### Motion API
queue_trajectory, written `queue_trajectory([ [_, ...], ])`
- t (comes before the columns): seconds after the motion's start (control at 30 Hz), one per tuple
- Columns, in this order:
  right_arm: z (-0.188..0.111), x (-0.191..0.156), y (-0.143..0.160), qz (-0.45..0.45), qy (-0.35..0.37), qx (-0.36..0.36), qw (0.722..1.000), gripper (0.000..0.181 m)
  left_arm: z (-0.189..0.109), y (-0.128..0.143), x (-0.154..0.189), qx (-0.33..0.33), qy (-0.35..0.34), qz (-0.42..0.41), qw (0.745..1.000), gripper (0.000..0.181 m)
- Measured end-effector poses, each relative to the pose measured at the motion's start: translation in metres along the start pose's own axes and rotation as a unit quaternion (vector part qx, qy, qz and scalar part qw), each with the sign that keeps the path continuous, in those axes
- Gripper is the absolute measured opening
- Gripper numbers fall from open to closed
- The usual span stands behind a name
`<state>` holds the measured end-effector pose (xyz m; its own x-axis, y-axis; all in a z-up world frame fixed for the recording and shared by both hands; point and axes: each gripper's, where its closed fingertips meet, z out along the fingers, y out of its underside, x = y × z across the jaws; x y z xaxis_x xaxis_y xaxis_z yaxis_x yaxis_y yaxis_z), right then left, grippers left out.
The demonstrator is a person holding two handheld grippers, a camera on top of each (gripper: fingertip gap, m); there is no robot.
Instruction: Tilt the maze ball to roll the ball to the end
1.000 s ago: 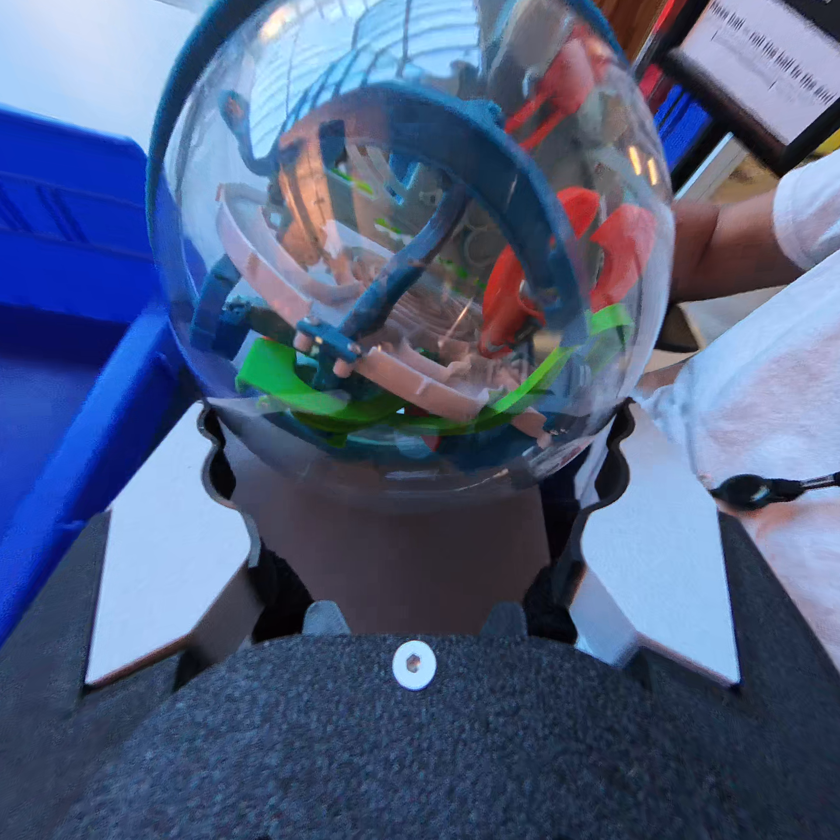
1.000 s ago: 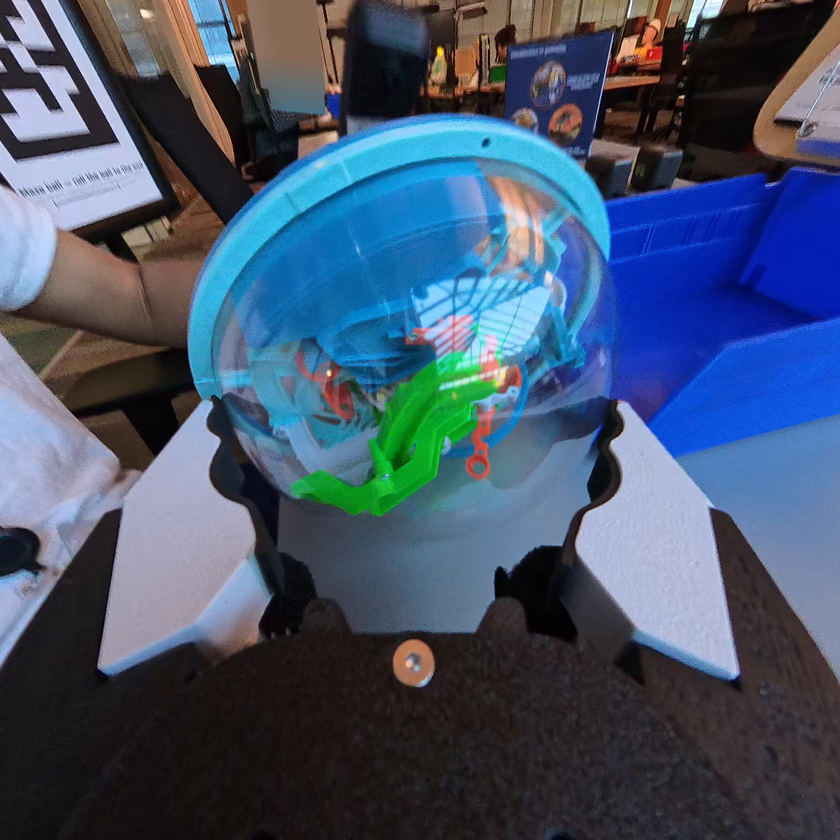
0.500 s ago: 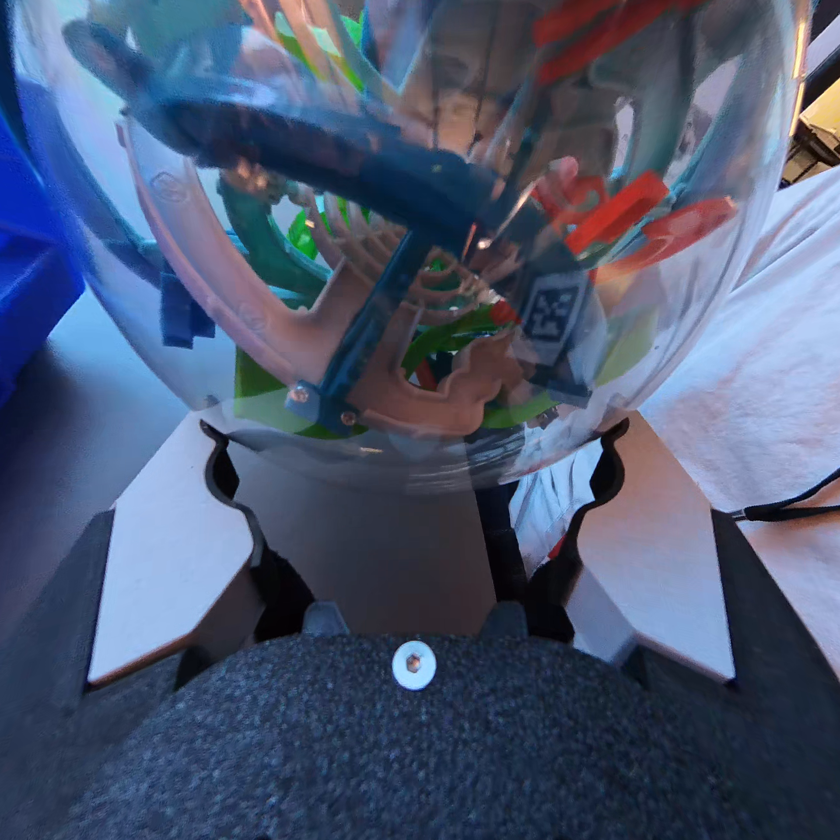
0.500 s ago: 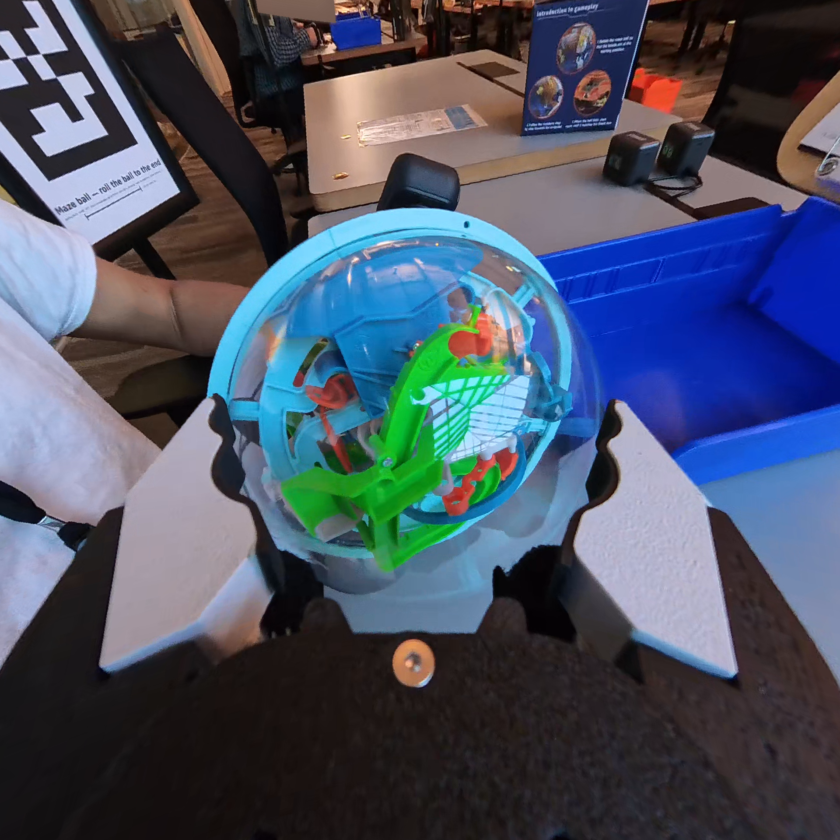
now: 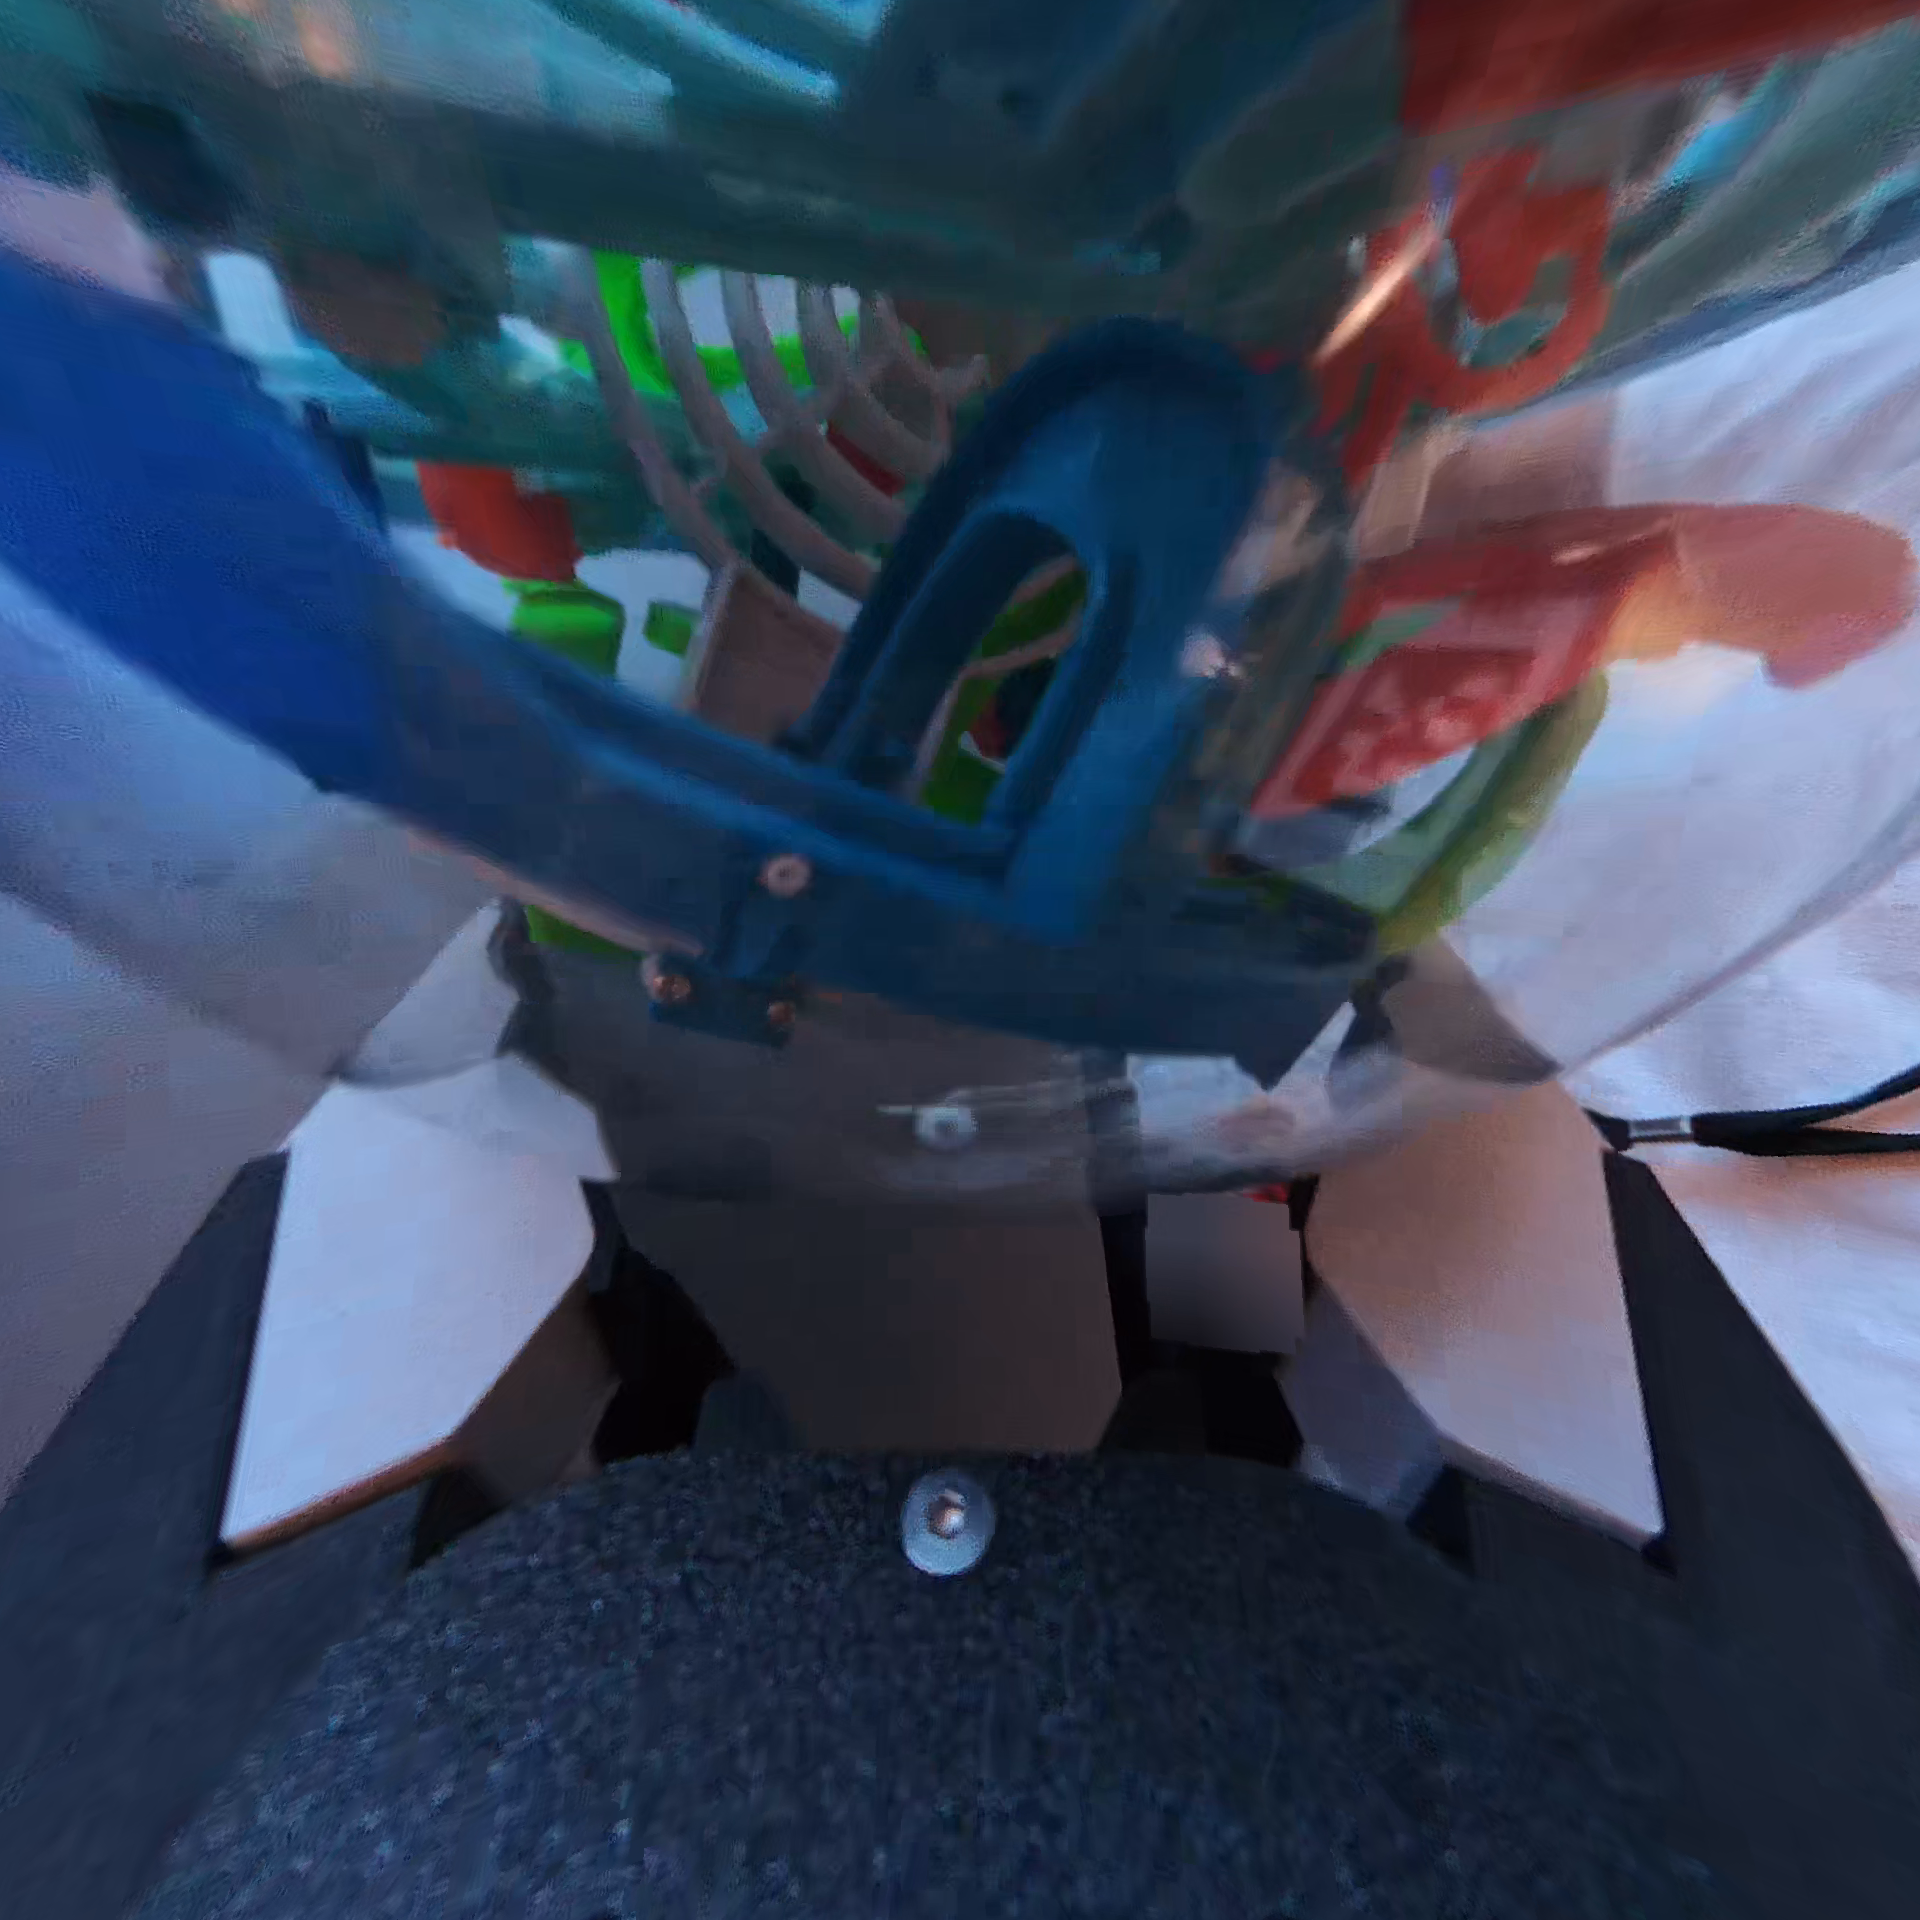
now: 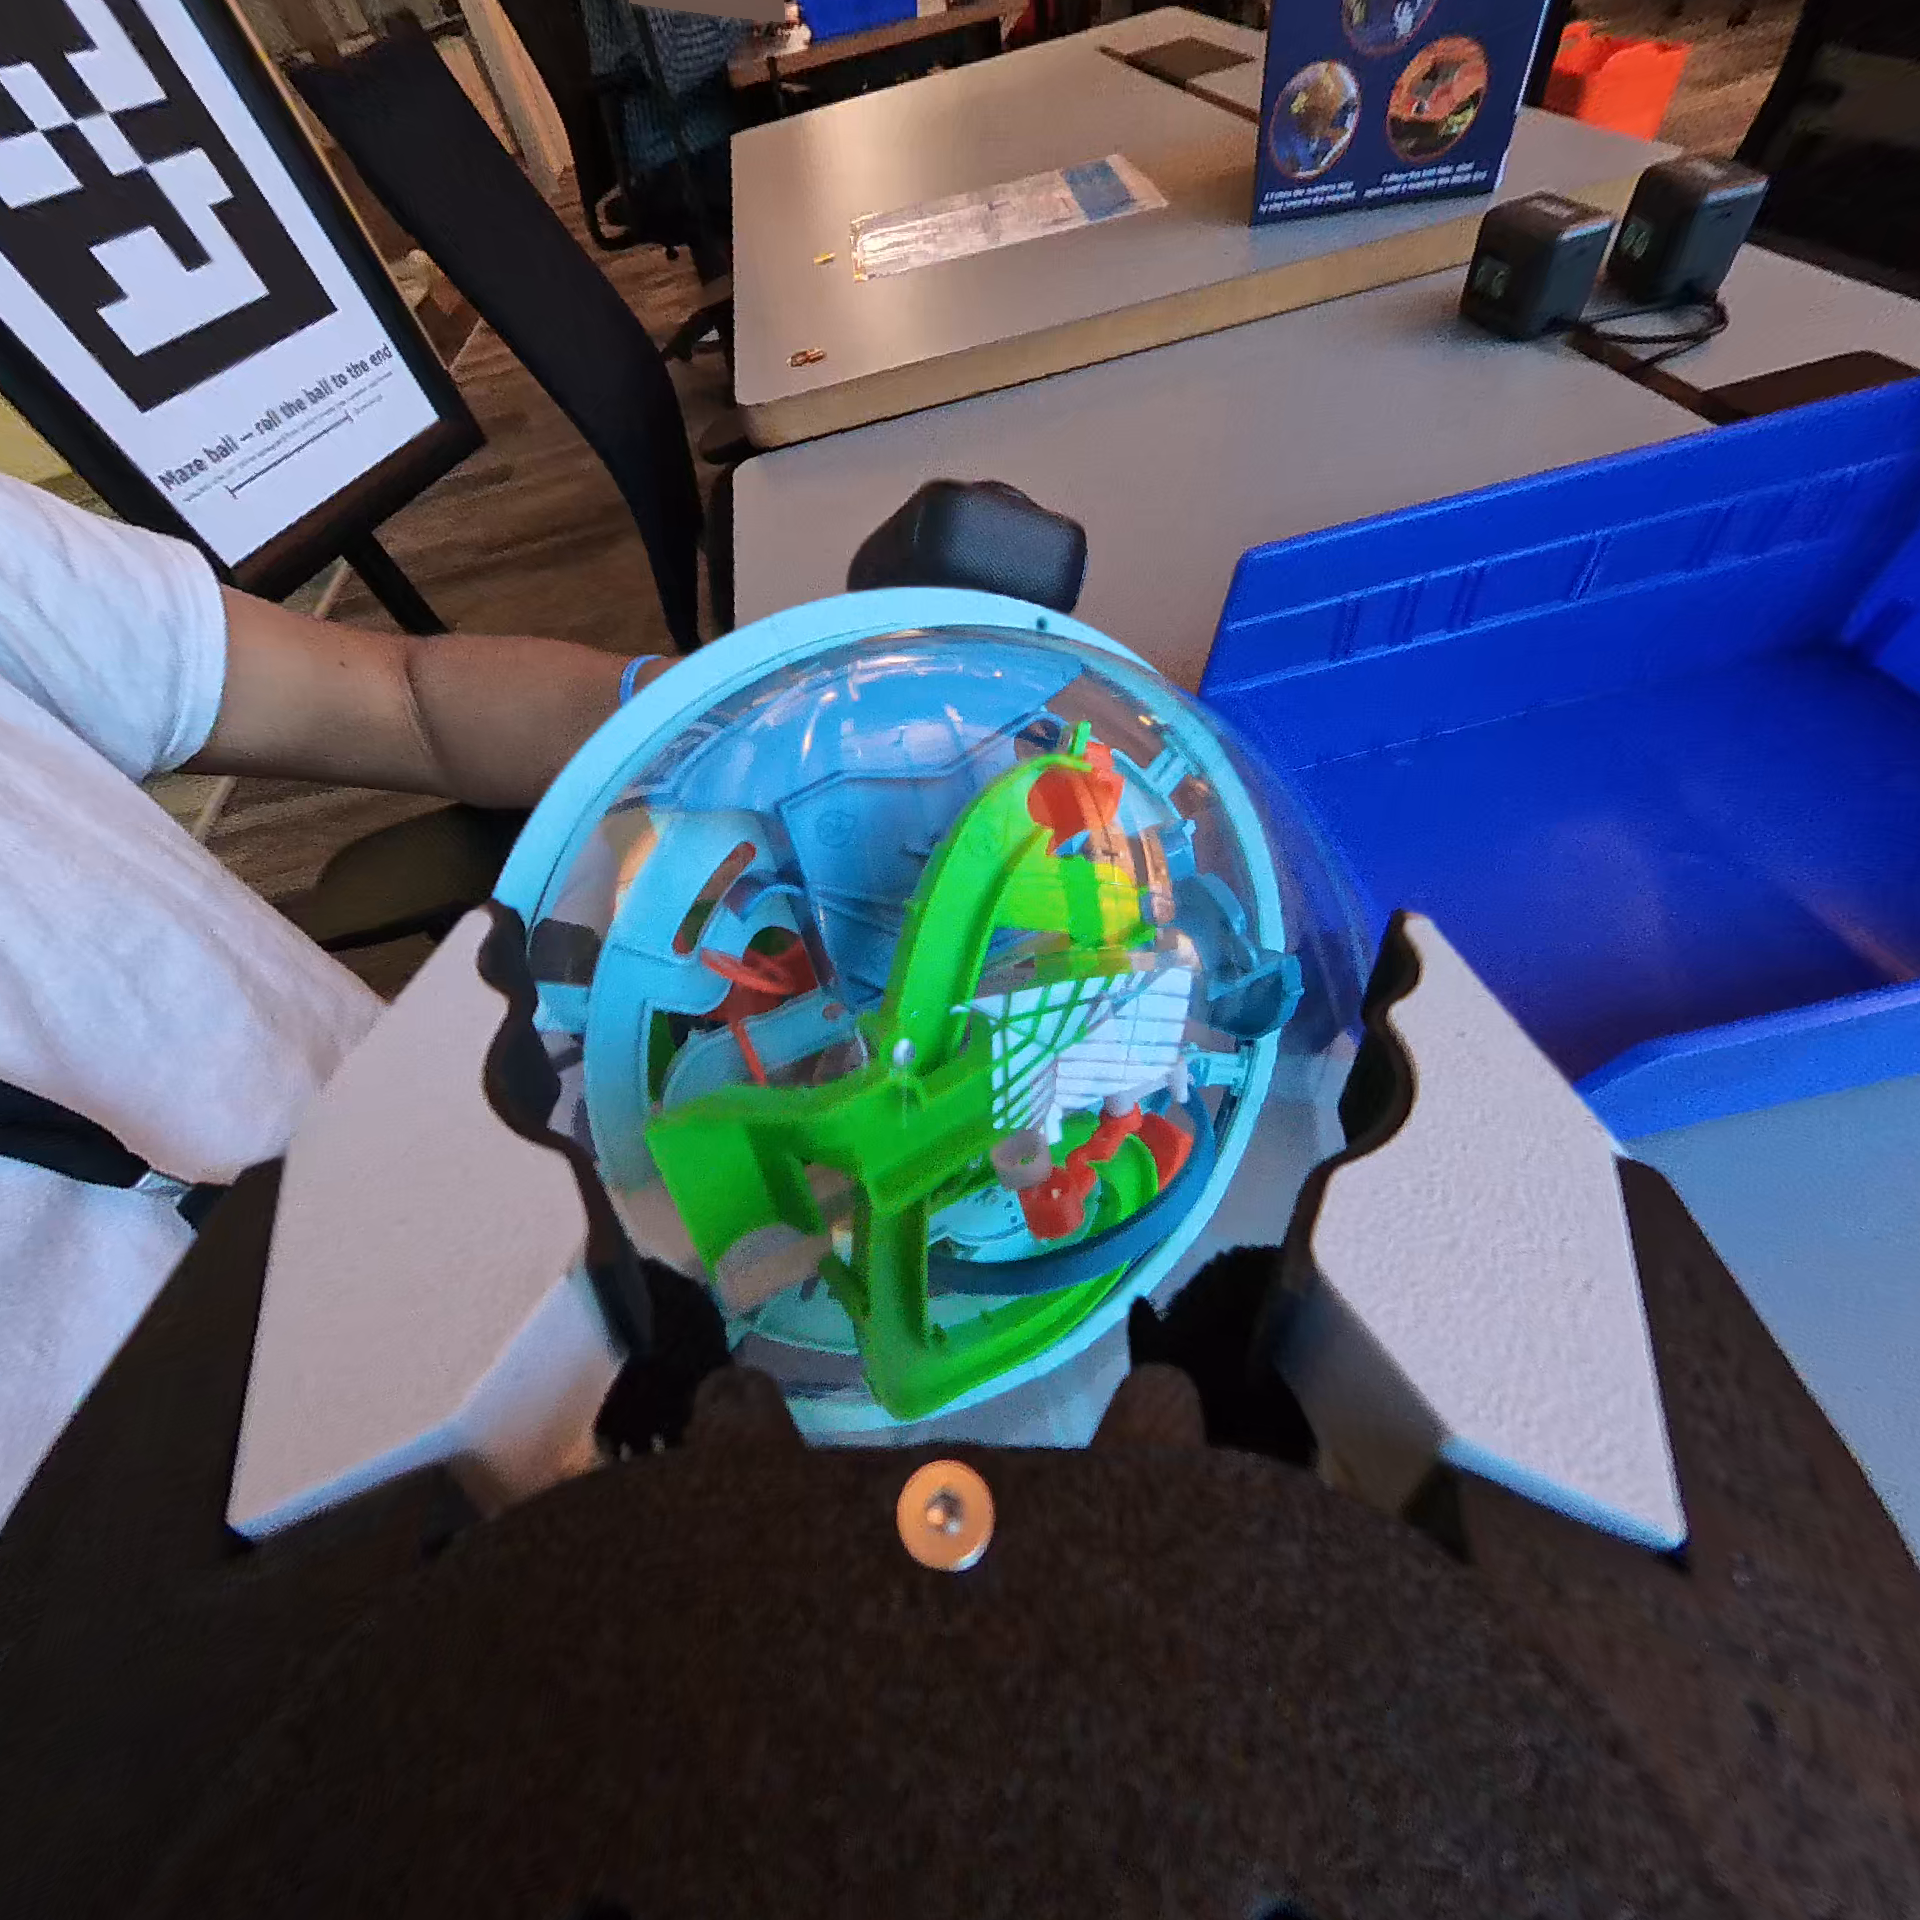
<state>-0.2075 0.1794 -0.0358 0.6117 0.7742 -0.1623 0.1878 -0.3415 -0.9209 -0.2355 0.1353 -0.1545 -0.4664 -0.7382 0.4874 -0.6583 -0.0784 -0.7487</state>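
worktop [image 6: 1195,457]: grey, carries the blue bin; 2nd grey desk behind w/ papers, a blue card & 2 small black boxes.
blue bin [image 6: 1621,790]: big open tub, just beside the sphere on its right in the right wrist view.
person: white sleeve & bare forearm [image 6: 416,717] reach in from the left of the right wrist view, going behind the sphere.
maze ball [image 6: 914,1029]: clear sphere w/ pale-blue rim, held up off the worktop between both tools. Inside: green, blue, white & red tracks. In the left wrist view it fills the top of frame [image 5: 987,675], heavily blurred, so prob. mid-tilt.
right tool [image 6: 951,1039]: spread wide, 1 finger on each side of the sphere; looks pressed to the shell, grasping it.
left tool [image 5: 935,997]: also spread wide around the shell, cupping it from the opposite side; contact too blurred to confirm, but it reads as clamped on the sphere.
small ball: can't find it for sure in either view; too small/blurred.
step: mid-task, tilting the sphere to steer the ball along a track; end not reached as far as I can tell.
next move: calls for slow, small tilts w/ both tools turning together, grip kept firm; spot the ball 1st, then lean toward the next track section. Too fast & it likely drops off the rail.
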Motion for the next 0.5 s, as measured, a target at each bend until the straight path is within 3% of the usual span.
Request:
queue_trajectory([
  [0.23,-0.004,0.006,0.007,0.003,-0.005,-0.001,1.000,0.151,0.000,-0.002,-0.007,0.008,-0.027,-0.009,1.000,0.150],
  [0.3,-0.001,0.008,0.006,-0.009,-0.005,-0.009,1.000,0.143,-0.008,0.004,-0.011,-0.003,-0.047,-0.003,0.999,0.152],
  [0.5,0.015,0.016,-0.002,-0.018,-0.014,0.008,1.000,0.138,-0.085,0.020,-0.018,-0.034,-0.144,0.026,0.989,0.158],
])
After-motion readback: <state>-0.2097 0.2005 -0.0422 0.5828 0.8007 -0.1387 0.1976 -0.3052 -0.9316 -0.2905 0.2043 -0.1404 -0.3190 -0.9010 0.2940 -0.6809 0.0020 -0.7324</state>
